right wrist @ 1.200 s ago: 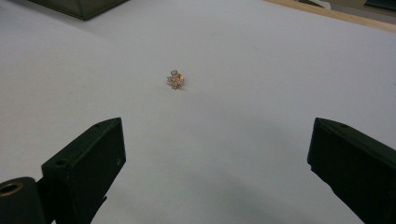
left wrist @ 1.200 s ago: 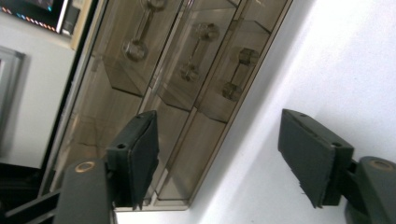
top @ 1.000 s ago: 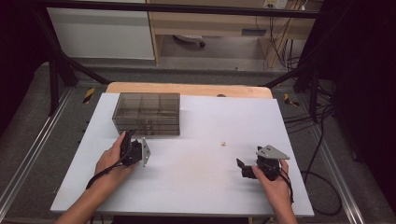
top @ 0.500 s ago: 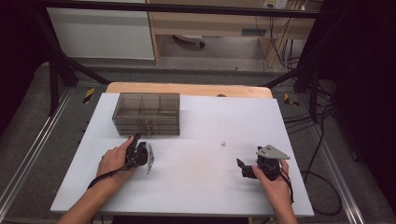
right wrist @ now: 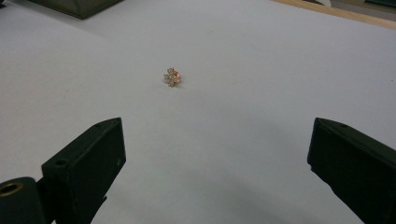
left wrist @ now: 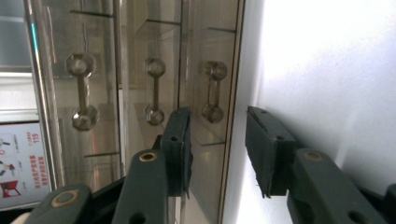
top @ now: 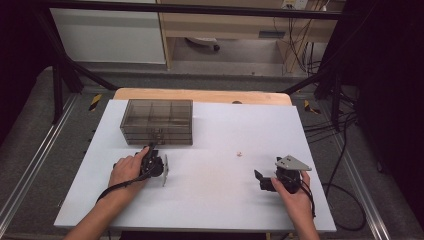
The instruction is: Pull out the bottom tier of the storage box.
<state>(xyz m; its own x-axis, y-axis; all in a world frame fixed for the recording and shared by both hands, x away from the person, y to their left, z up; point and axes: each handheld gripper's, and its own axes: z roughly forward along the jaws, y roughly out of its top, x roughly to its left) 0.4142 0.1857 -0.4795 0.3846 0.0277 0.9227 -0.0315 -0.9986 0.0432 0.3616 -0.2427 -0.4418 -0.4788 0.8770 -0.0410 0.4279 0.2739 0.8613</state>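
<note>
just starting: left gripper jaws narrowed and just been closing, empty, before drawer box handle; right gripper jaws wide, jewel untouched on table.

Each black tool has brass-ringed screw holes, a trailing black cable and a grey three-cornered plate.

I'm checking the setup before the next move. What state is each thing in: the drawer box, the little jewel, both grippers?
Drawer box: upright on the table, all drawers shut, none pulled out.
Drawer handles: untouched, ahead of the jaws.
Small jewel: loose on the white table, nothing touching it.
Left gripper: jaws have just been closing, nothing between them yet, aimed at the drawer fronts.
Right gripper: open wide, empty, facing the jewel.
</note>
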